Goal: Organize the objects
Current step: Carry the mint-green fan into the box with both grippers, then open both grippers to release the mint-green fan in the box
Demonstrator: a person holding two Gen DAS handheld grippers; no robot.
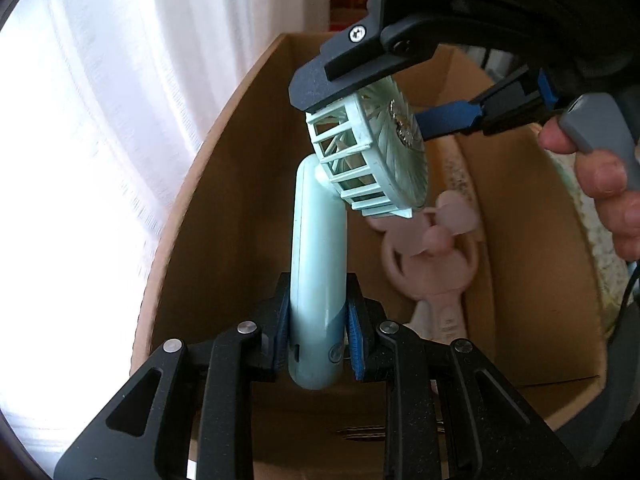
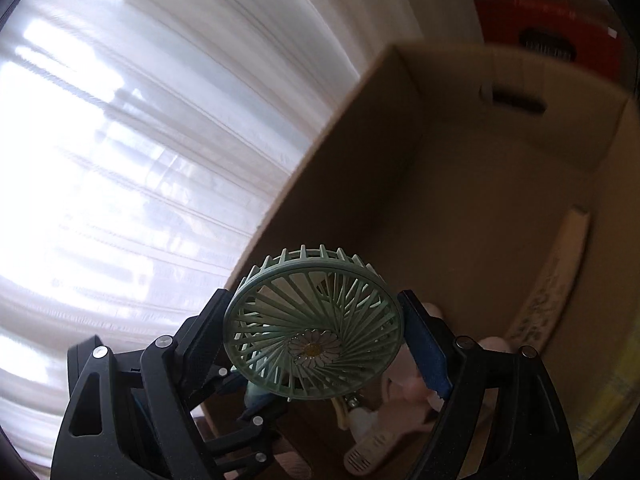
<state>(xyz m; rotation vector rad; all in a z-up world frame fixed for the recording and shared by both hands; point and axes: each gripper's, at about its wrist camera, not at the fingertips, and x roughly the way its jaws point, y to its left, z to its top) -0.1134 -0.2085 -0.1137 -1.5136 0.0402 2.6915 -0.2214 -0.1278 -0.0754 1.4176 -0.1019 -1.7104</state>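
The left tool [image 1: 316, 336] is clenched on the lower handle of a mint-green handheld fan [image 1: 320, 264], its blue-padded fingers [image 1: 354, 340] pressing on both sides of the handle at the bottom centre of the left wrist view. The handle rises toward the middle of the frame, and the round caged head is folded over to the upper right.

The right tool [image 1: 368, 104] comes in from the upper right of that frame and straddles the fan head: one dark finger lies against the head's upper left rim, while the blue-padded finger sits just beside the daisy-marked face. In the right wrist view the fan head [image 2: 314, 330] fills the lower centre, held between the two fingers of the right tool [image 2: 316, 332]. The left finger touches the rim, and the blue pad at right sits at the rim's edge, so the tool grasps the head. The person's hand [image 1: 596, 184] wraps the grey grip at the right edge of the left wrist view.

The fan hangs over an open cardboard box [image 2: 460, 200]. Inside the box lies a pink fan [image 1: 424, 256] with rounded blades, below and right of the green head. A pale flat patterned item [image 2: 552, 276] leans against the box's right inner wall. White curtains [image 2: 140, 140] fill the left of both views.
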